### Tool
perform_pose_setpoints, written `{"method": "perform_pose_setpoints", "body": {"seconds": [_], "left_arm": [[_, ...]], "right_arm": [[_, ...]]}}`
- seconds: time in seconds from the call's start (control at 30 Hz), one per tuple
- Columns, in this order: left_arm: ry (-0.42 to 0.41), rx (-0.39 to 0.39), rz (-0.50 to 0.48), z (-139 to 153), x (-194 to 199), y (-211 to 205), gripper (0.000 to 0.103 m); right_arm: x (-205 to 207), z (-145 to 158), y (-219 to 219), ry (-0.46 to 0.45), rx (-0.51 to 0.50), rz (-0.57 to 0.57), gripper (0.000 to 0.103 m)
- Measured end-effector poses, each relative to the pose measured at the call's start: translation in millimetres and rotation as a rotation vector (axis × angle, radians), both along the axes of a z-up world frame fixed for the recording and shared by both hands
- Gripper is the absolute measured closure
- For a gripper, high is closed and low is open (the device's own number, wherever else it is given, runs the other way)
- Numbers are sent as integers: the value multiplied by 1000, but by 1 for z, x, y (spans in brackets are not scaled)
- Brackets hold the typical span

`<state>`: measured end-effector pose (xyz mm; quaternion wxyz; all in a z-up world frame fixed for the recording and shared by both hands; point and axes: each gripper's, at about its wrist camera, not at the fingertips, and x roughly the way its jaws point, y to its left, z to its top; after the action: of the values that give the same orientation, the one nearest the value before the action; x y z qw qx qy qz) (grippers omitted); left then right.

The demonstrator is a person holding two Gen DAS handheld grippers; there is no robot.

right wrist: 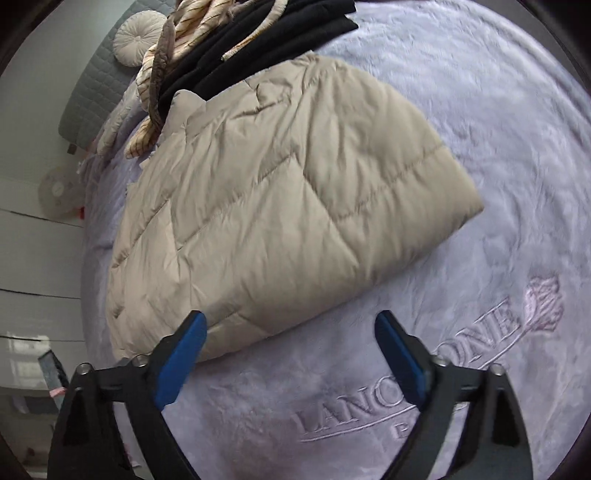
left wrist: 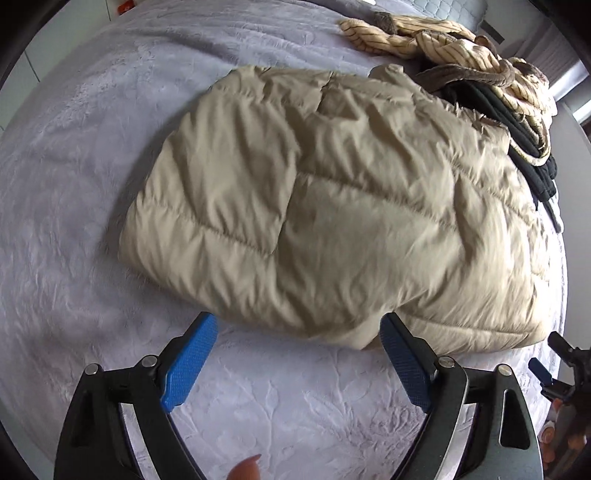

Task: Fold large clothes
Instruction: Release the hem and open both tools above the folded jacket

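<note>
Beige quilted puffer jacket [left wrist: 332,206] folded on pale grey plush blanket [left wrist: 92,184], just ahead of left gripper [left wrist: 299,350] and right gripper [right wrist: 291,343], both spread wide, empty, jacket's far collar partly hidden under black garment [right wrist: 280,40], edges motion-blurred.

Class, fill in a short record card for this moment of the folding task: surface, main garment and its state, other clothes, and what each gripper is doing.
surface: grey-lilac plush blanket with embroidered lettering
main garment: beige quilted jacket, lying folded on the blanket
other clothes: striped cream garment and black garment piled at the jacket's far end
left gripper: open, empty, at the jacket's near edge
right gripper: open, empty, near the jacket's edge
</note>
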<state>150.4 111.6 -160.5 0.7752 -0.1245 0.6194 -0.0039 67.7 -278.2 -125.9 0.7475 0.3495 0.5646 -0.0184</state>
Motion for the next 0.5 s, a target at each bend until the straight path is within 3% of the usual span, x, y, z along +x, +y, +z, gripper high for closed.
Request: {"method": "perform_pose_setpoints", "body": {"seconds": [0.37, 0.5], "left_arm": [[20, 19, 27, -5, -8, 10, 0], [41, -12, 7, -12, -8, 9, 0]], "right_arm": [[-12, -14, -5, -10, 88, -93, 8], [-13, -16, -7, -17, 116, -112, 8]]}}
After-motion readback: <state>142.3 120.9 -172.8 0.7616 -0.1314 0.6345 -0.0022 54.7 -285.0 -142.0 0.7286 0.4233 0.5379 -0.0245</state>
